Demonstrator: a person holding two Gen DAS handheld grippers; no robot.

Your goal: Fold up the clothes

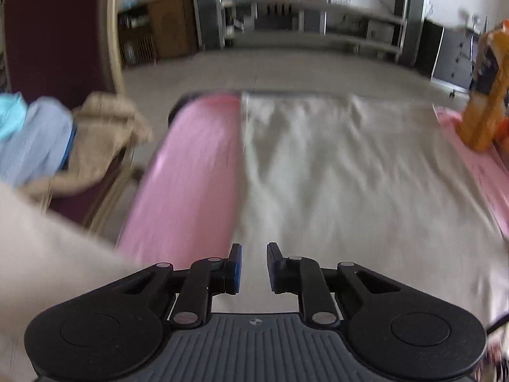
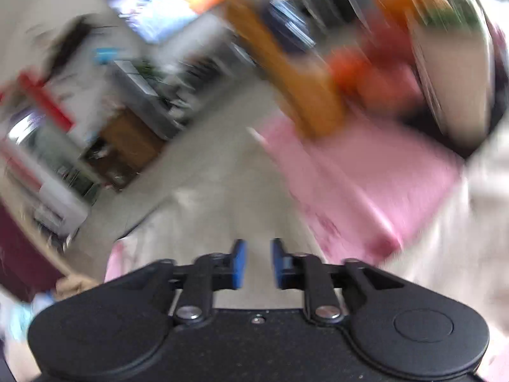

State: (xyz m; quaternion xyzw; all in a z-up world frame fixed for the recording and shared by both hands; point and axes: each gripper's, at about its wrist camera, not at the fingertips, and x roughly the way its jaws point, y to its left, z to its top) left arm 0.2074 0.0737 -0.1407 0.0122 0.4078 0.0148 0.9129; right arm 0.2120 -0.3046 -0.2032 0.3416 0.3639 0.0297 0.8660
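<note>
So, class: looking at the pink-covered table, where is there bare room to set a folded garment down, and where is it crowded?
Free: the pink strip left of the spread pale garment, running to the table's left edge. Crowded: the right end, where an orange package stands on the little pink cover showing there, and the chair to the left, heaped with clothes. Both views are blurred.

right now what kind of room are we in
Probably a living room at home: a long low media shelf with a screen above it, a wooden cabinet, and a pink-covered table with a pale garment spread on it for folding.
</note>
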